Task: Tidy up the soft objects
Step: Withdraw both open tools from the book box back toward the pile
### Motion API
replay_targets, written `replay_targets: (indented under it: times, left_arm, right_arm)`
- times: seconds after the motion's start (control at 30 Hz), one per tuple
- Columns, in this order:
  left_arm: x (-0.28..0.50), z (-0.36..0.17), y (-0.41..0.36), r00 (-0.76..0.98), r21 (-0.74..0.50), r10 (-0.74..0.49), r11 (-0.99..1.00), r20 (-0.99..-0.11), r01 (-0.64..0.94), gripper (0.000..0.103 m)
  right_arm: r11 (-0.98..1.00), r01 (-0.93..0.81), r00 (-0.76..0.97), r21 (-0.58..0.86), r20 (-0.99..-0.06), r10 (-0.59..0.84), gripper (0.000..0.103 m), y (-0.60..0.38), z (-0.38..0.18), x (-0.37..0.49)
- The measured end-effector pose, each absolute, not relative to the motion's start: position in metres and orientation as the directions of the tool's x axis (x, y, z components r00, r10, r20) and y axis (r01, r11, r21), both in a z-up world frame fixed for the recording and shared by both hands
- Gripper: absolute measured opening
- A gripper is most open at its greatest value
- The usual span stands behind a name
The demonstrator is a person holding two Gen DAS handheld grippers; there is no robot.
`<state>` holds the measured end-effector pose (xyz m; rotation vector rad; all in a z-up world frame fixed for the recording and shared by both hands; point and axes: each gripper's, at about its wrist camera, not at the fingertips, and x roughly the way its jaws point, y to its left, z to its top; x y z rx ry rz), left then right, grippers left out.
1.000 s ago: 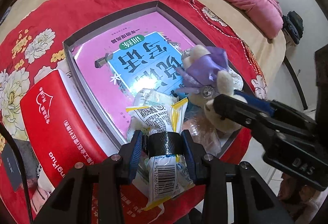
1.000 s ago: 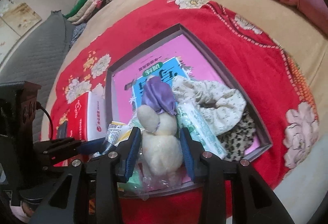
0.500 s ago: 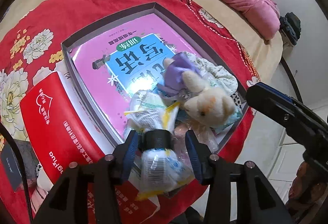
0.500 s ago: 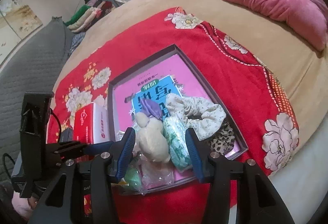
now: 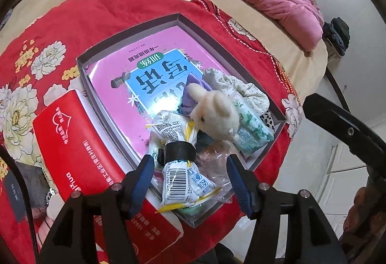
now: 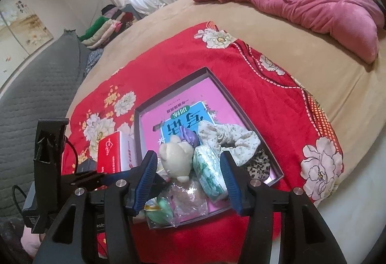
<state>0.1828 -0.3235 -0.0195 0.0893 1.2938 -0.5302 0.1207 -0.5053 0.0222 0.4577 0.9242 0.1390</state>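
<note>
While the bed's red cloth (image 6: 168, 70) spreads under everything, a red box (image 5: 79, 153) lies at the left, just beside the grey tray (image 5: 135, 33). A pink book (image 5: 144, 75) covers the tray's floor, and the soft things are heaped at its near end.

Left first: the left gripper (image 5: 189, 174) hangs steeply over the near corner with its blue fingers (image 5: 142, 179) spread. Its jaws have just been opening, and the white packet (image 5: 179, 162), cinched by a black band, lies between them with a gap on each side, so it looks let go. The packet rests partly over the tray's near rim and the red box, not fully inside.

Next to the right sits the plush toy (image 6: 176, 159) with its purple bow, leaning on the packet and on a green-dotted pack (image 6: 208, 172). Further right lie a floral scrunchie (image 6: 231, 137) and a leopard one (image 6: 259, 166), against the tray's right wall. A clear bag (image 6: 188, 203) with something green in it sags at the near edge.

The right gripper (image 6: 190, 181) is above the toy, its fingers apart and clear of it; its jaws have also just been opening, with nothing pinched.

I judge both drops are finished and the step is release and withdrawal. The next move probably calls for nudging the packet fully into the tray, or fetching whatever soft thing is left outside; none is plainly visible.
</note>
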Motion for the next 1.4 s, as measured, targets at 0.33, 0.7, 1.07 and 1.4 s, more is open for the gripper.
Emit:
replay_targets:
  times: [0.33, 0.7, 1.07, 1.4]
  left_arm:
    - [0.169, 0.006, -0.316, 0.237, -0.202, -0.328, 0.877, -0.914, 0.437, 0.067]
    - [0.147, 0.043, -0.293, 0.326, -0.161, -0.326, 0.882, -0.888, 0.442, 0.079]
    - [0.125, 0.072, -0.264, 0.395, -0.146, -0.328, 0.893, -0.858, 0.425, 0.082]
    - [0.103, 0.090, -0.223, 0.451, -0.128, -0.306, 0.915, -0.839, 0.382, 0.083]
  right_arm:
    - [0.907, 0.089, 0.632, 0.412, -0.727, 0.268, 0.064, -0.508, 0.037, 0.106]
    - [0.931, 0.078, 0.684, 0.357, -0.698, 0.210, 0.074, -0.499, 0.063, 0.090]
    - [0.958, 0.028, 0.737, 0.284, -0.654, 0.172, 0.075, -0.468, 0.099, 0.073]
    - [0.964, -0.064, 0.747, 0.256, -0.628, 0.216, 0.079, -0.427, 0.116, 0.062]
